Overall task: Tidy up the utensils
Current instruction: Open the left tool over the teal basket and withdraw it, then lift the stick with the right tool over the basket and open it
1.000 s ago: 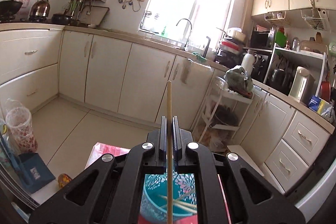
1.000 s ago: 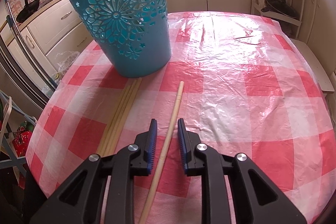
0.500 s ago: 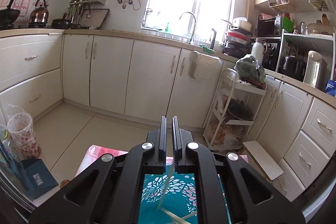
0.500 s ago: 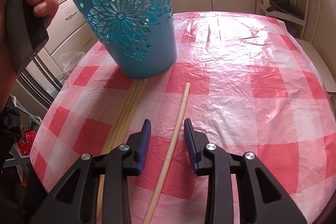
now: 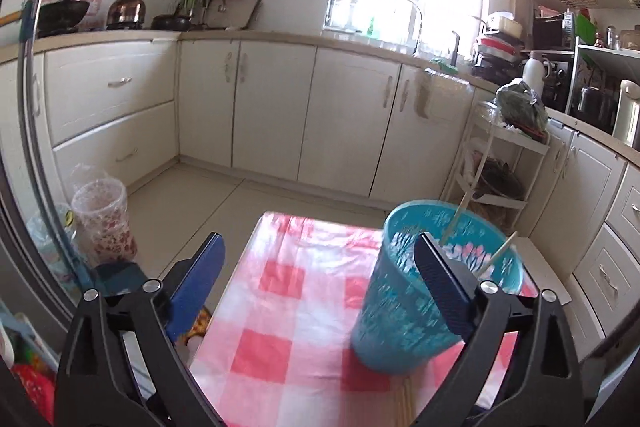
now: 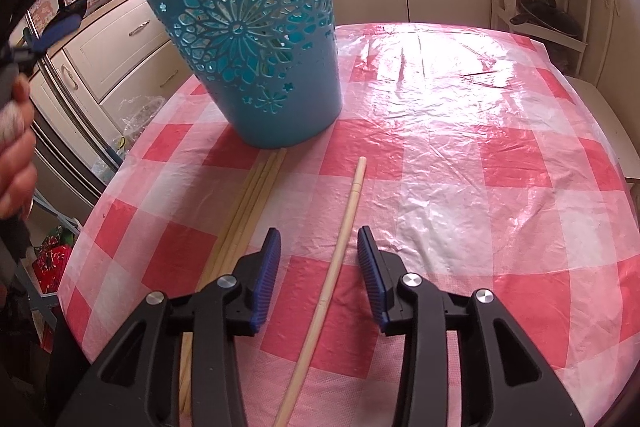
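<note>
Since a second ago the chopstick clamped upright in the left gripper (image 5: 320, 263) has left it, and that gripper's fingers, pressed together then, now stand wide apart with nothing between them. The view has swung too, so that the blue basket (image 5: 404, 311), formerly straight below the jaws, sits off to the right, partly behind the right-hand finger.

Two wooden chopsticks (image 5: 454, 219) lean against the basket's far rim, their tips poking above it; how many more lie inside cannot be told from either view. The basket's wall is cut through with a flower pattern, and it stands on a red-and-white checked tablecloth (image 5: 280, 311).

In the right wrist view the same basket (image 6: 256, 39) stands at the back left of the table, with a stick end just showing over its rim. A bundle of chopsticks (image 6: 248, 211) lies on the cloth (image 6: 480, 155) with its far ends touching the basket's base. Just beside it, apart from the bundle, a single chopstick (image 6: 340, 239) lies on the cloth. The right gripper (image 6: 319, 251) hovers over this one, fingers spread a little wider than before, the stick running between them without touching either pad.
</note>
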`<state>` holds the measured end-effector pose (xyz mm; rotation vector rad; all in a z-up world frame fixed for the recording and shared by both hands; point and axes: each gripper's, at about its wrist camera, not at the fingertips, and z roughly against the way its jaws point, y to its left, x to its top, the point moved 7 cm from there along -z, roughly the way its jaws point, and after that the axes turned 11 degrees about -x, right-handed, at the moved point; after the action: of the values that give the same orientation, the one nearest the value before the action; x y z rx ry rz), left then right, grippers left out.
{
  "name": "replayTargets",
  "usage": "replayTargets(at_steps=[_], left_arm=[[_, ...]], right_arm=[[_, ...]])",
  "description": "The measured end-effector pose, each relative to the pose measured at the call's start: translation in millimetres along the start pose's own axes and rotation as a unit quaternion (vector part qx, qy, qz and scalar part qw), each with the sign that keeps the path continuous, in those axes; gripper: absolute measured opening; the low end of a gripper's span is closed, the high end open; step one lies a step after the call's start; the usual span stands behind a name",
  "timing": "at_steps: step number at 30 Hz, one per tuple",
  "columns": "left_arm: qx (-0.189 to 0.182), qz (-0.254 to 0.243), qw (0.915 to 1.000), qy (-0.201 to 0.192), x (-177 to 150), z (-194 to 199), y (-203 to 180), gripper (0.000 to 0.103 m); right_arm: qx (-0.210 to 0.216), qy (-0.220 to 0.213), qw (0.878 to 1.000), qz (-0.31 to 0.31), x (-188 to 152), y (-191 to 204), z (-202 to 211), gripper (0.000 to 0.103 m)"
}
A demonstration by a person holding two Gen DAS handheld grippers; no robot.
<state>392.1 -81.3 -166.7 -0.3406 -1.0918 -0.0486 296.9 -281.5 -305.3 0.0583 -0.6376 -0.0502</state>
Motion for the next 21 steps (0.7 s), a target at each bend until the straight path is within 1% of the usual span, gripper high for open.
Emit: replayTargets(at_steps=[3,5,7,10,12,14,16,18,20,21], left_arm=[[0.014,0.024,0.9986,0.045,-42.9,-0.2,29.4,0.092],[0.016,0.042,0.9965,0.070,-68.5,-2.7,44.1,0.092],[0.015,0.057,0.9941,0.091,-87.4,-8.4,53.4,0.092],[0.010,0.074,0.9907,0.114,-107.7,-18.1,63.3,0.093],[0.002,0.088,0.9875,0.130,-116.7,-23.0,67.9,0.093],[-0.005,0.095,0.9875,0.126,-117.0,-23.7,70.4,0.095],[-0.011,0.101,0.9852,0.138,-120.8,-28.2,71.0,0.095],[-0.017,0.104,0.9837,0.145,-123.9,-30.7,71.4,0.095],[-0.018,0.104,0.9841,0.143,-123.8,-30.3,70.6,0.095],[-0.019,0.103,0.9841,0.144,-123.7,-30.5,68.1,0.095]], right_arm=[[-0.005,-0.001,1.000,-0.011,-0.2,-4.6,1.2,0.039],[-0.006,-0.002,1.000,-0.019,0.0,-7.0,1.2,0.039],[-0.010,-0.002,1.000,-0.019,0.3,-8.1,0.9,0.038],[-0.033,-0.005,0.999,-0.004,-0.1,-4.9,0.5,0.036],[-0.056,-0.007,0.998,0.008,-0.7,-3.3,0.3,0.032],[-0.077,-0.008,0.997,0.017,-2.0,-3.2,0.8,0.027],[-0.096,-0.010,0.995,0.031,-5.3,-0.4,2.9,0.018],[-0.101,-0.014,0.993,0.051,-8.3,3.0,4.8,0.012],[-0.118,-0.019,0.990,0.080,-8.6,7.4,4.8,0.011],[-0.121,-0.019,0.988,0.093,-8.1,9.5,4.1,0.009]])
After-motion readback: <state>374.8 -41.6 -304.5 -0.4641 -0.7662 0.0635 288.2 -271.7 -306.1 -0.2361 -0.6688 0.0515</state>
